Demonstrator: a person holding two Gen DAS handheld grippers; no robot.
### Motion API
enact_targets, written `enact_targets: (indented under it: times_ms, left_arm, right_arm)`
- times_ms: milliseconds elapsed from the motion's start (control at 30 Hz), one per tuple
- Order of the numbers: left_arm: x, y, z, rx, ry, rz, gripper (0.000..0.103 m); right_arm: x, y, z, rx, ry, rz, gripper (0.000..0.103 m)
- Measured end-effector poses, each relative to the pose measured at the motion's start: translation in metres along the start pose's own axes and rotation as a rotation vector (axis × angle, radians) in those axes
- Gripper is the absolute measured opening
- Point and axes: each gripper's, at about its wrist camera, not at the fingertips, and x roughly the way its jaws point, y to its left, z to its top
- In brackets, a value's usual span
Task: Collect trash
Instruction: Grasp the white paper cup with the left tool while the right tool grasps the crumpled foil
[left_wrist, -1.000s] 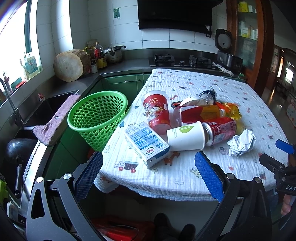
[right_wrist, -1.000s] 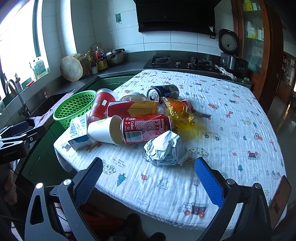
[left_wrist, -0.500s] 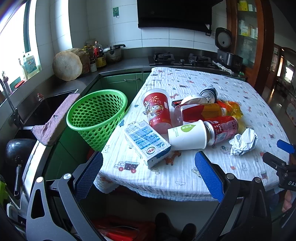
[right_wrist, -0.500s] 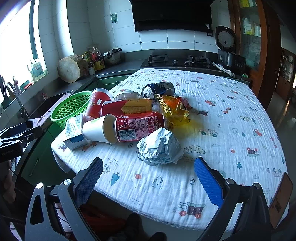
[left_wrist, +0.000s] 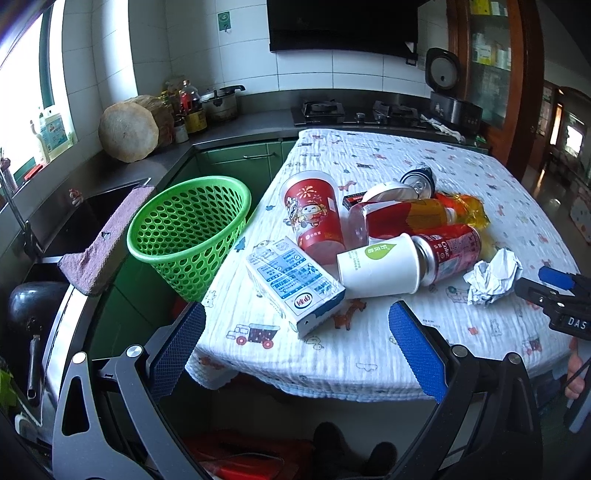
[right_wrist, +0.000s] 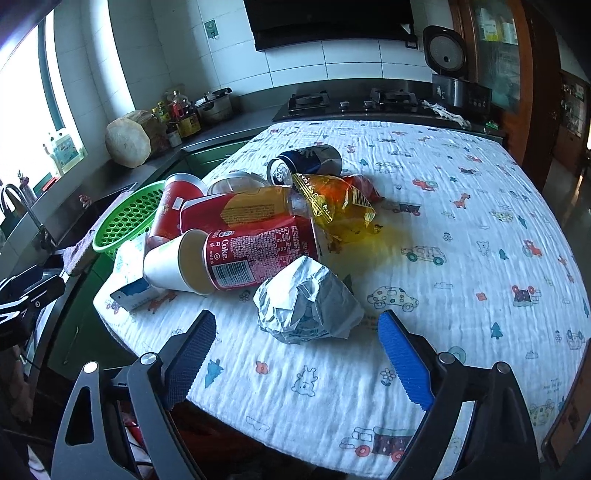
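Closing in over the last second, the right gripper (right_wrist: 295, 354) now has the crumpled paper ball (right_wrist: 308, 301) larger and just above its spread, empty fingers at lower centre of its view, so I judge this wad to be the first pick. Spread and empty too, the left gripper (left_wrist: 295, 332) has barely shifted, the milk carton (left_wrist: 295, 280) just above its fingers. Nothing is collected yet: the green basket (left_wrist: 192, 232) sits centre-left, beside the table edge.
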Motion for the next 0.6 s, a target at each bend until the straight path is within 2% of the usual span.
enact_targets:
  times_ms: [300, 400, 600]
  left_arm:
    - [0.011, -0.007, 0.011, 0.05, -0.008, -0.046, 0.097]
    - [0.017, -0.016, 0.014, 0.108, -0.009, -0.082, 0.097]
    - [0.032, -0.041, 0.019, 0.269, -0.021, -0.135, 0.097]
  right_arm:
    - [0.041, -0.004, 0.008, -0.002, 0.045, -0.018, 0.087]
    - [0.053, -0.006, 0.007, 0.001, 0.068, -0.02, 0.086]
    - [0.065, -0.008, 0.006, 0.005, 0.096, -0.022, 0.077]
